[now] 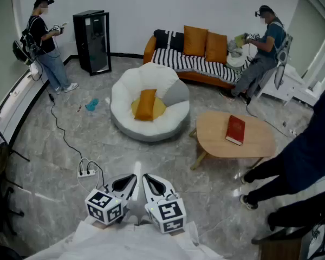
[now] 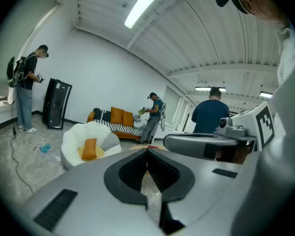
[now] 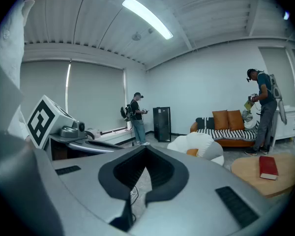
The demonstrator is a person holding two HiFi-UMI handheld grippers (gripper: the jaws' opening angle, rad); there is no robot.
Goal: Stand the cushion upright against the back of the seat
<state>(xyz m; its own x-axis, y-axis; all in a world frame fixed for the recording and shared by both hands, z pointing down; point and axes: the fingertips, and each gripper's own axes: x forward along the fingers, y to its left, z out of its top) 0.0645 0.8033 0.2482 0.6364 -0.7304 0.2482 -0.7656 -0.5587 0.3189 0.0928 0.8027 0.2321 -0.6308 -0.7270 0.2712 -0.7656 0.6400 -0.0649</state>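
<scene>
An orange cushion [image 1: 146,104] lies flat in the middle of a round white seat [image 1: 124,91], on its yellow pad, a few steps ahead of me on the floor. The left gripper view shows the cushion [image 2: 89,149] and the seat [image 2: 76,134] at lower left. In the right gripper view the seat [image 3: 199,141] is right of centre, and only a corner of the cushion [image 3: 191,152] shows. My left gripper [image 1: 132,177] [image 2: 147,151] and right gripper [image 1: 147,177] [image 3: 146,147] hang side by side near my body. Both are shut, hold nothing and are far from the seat.
A low wooden table [image 1: 257,142] with a red book [image 1: 235,130] stands right of the seat. A power strip [image 1: 86,172] with its cable lies on the floor at left. A striped sofa [image 1: 192,64], a black cabinet [image 1: 92,41] and three people [image 1: 306,161] ring the room.
</scene>
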